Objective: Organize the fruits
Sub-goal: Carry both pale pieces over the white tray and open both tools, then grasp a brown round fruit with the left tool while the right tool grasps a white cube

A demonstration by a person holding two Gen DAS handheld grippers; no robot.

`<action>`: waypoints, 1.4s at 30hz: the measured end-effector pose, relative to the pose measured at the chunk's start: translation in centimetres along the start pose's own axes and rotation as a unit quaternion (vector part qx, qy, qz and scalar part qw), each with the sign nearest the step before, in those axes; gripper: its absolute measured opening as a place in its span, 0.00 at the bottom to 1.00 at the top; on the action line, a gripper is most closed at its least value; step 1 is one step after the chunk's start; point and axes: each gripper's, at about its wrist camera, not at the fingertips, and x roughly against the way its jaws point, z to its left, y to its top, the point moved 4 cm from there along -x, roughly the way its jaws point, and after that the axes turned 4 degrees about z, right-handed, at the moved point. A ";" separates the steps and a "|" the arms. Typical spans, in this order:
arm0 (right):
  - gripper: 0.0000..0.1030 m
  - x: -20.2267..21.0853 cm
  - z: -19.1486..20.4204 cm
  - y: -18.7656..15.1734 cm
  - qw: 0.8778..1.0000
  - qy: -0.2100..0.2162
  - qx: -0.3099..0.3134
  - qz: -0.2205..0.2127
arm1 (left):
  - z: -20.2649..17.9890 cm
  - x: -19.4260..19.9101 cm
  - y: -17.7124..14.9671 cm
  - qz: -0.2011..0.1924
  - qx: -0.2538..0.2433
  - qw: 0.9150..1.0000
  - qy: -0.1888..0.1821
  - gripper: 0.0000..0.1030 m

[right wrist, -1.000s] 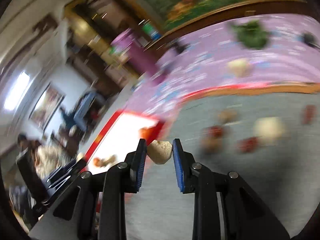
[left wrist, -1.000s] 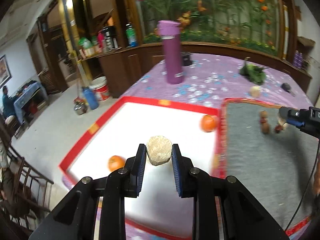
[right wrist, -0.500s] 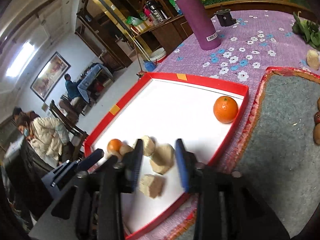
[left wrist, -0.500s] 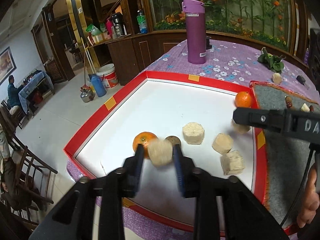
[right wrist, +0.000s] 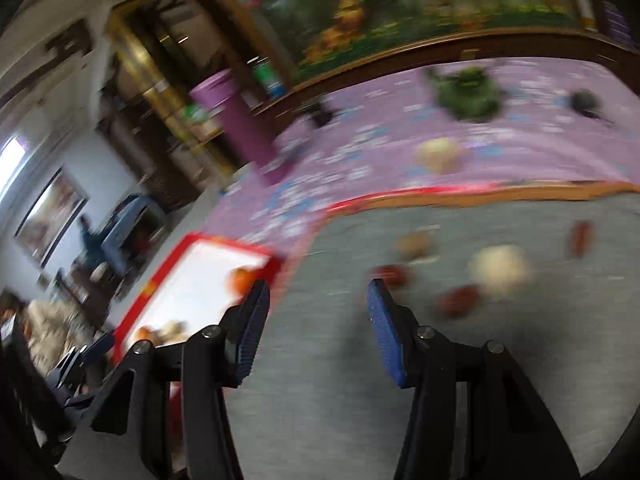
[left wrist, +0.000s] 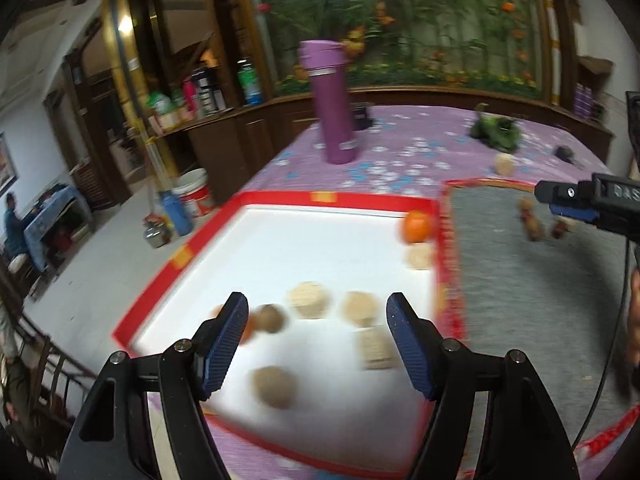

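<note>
- The left gripper (left wrist: 316, 344) is wide open and holds nothing. It hangs over the near end of the white tray (left wrist: 320, 232).
- The tray has a red rim and sits on a purple cloth (left wrist: 400, 152) with small flowers.
- Pale lumps lie in the tray near the gripper: one (left wrist: 309, 300) and another (left wrist: 360, 308) side by side, a blocky one (left wrist: 376, 346) just in front, and a round one (left wrist: 275, 386) closest of all.
- A brown ball (left wrist: 269, 319) lies by the left finger, with an orange partly hidden behind that finger.
- A second orange (left wrist: 417, 227) sits in the far right corner of the tray, with a pale lump (left wrist: 418, 257) just beside it.
- The right gripper (right wrist: 318, 320) is open too and holds nothing. It hangs over the gray mat (right wrist: 360, 380), beside the tray.
- On the mat lie a pale lump (right wrist: 500, 270), small red fruits (right wrist: 458, 300) and a brown bit (right wrist: 412, 244). This view is blurry.
- A purple bottle (left wrist: 332, 104) stands on the cloth past the tray.
- Green leaves (left wrist: 496, 132) and one more pale lump (left wrist: 504, 164) lie on the cloth past the mat.
</note>
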 end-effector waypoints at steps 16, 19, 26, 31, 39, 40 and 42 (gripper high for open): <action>0.46 -2.7 -8.4 2.7 0.995 -0.048 -0.027 0.078 | -11.9 -1.6 4.4 0.038 -0.082 0.988 -0.124 0.70; 0.30 -2.5 -9.0 2.4 0.996 -0.043 -0.024 0.076 | -13.2 -2.4 4.7 0.048 -0.100 0.985 -0.129 0.70; 0.30 -1.4 -11.0 3.0 0.992 0.036 -0.097 0.069 | -16.9 -5.1 5.5 0.079 -0.117 0.979 -0.144 0.70; 0.30 -0.6 -11.1 3.4 0.990 0.060 -0.117 0.050 | -18.6 -7.0 6.3 0.097 -0.111 0.978 -0.145 0.54; 0.30 -0.6 -11.8 3.5 0.988 0.060 -0.136 0.051 | -20.6 -9.3 6.0 0.123 -0.122 0.974 -0.147 0.38; 0.30 -0.6 -11.9 3.4 0.987 0.061 -0.138 0.052 | -20.7 -9.3 6.0 0.121 -0.121 0.974 -0.148 0.37; 0.30 -0.7 -12.1 3.5 0.987 0.061 -0.141 0.052 | -20.9 -9.3 6.1 0.120 -0.124 0.973 -0.152 0.29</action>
